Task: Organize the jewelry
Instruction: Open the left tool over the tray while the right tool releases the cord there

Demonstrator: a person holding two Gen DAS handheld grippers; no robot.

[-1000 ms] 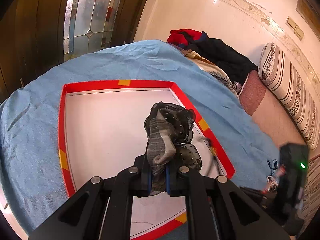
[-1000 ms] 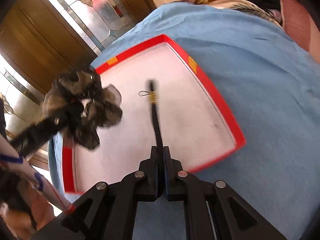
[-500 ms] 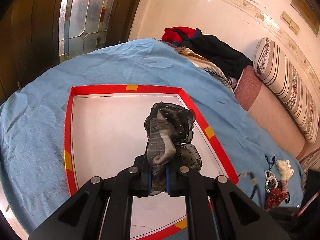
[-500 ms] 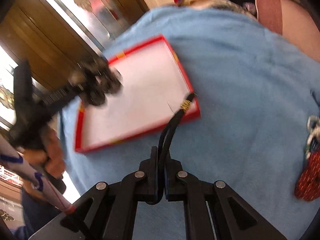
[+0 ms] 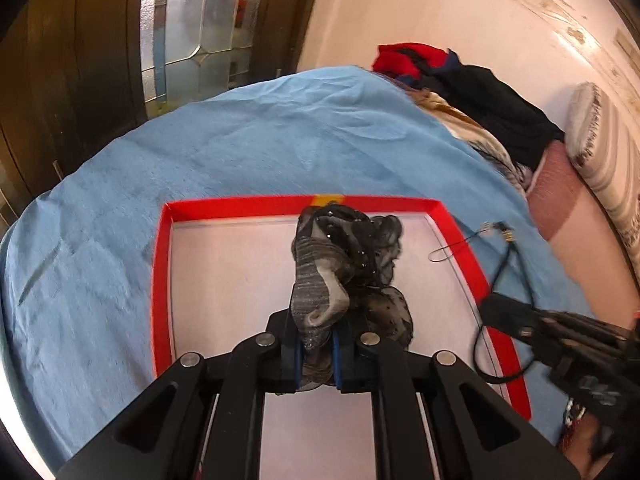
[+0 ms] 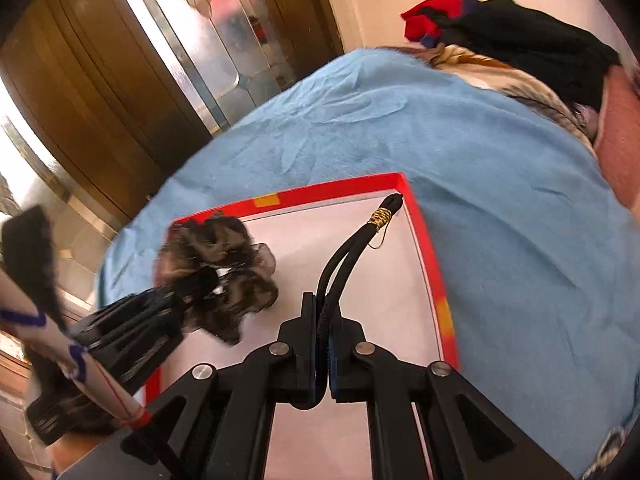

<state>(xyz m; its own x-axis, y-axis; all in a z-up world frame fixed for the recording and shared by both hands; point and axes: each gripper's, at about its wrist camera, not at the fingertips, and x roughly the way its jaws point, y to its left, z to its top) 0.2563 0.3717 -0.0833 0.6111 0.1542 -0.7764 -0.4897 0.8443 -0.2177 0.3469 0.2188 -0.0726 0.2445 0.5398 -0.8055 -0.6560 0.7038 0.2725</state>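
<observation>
My left gripper (image 5: 316, 354) is shut on a grey and black dotted scrunchie (image 5: 344, 264) and holds it above the white tray with a red rim (image 5: 160, 280). My right gripper (image 6: 323, 344) is shut on a black hair tie with a gold band (image 6: 360, 236), held over the tray's (image 6: 434, 264) far right corner. The left gripper with the scrunchie (image 6: 218, 268) shows at the left of the right wrist view. The right gripper with the hair tie (image 5: 502, 264) shows at the right of the left wrist view.
The tray lies on a blue blanket (image 5: 280, 148) over a bed. A pile of red and black clothes (image 5: 460, 84) and a striped bolster (image 5: 608, 152) are at the back right. A wooden door with glass panes (image 6: 140, 80) stands behind.
My right gripper has swung back from the blanket to over the tray's right corner with the hair tie. My left gripper holds the scrunchie as before, a little farther back.
</observation>
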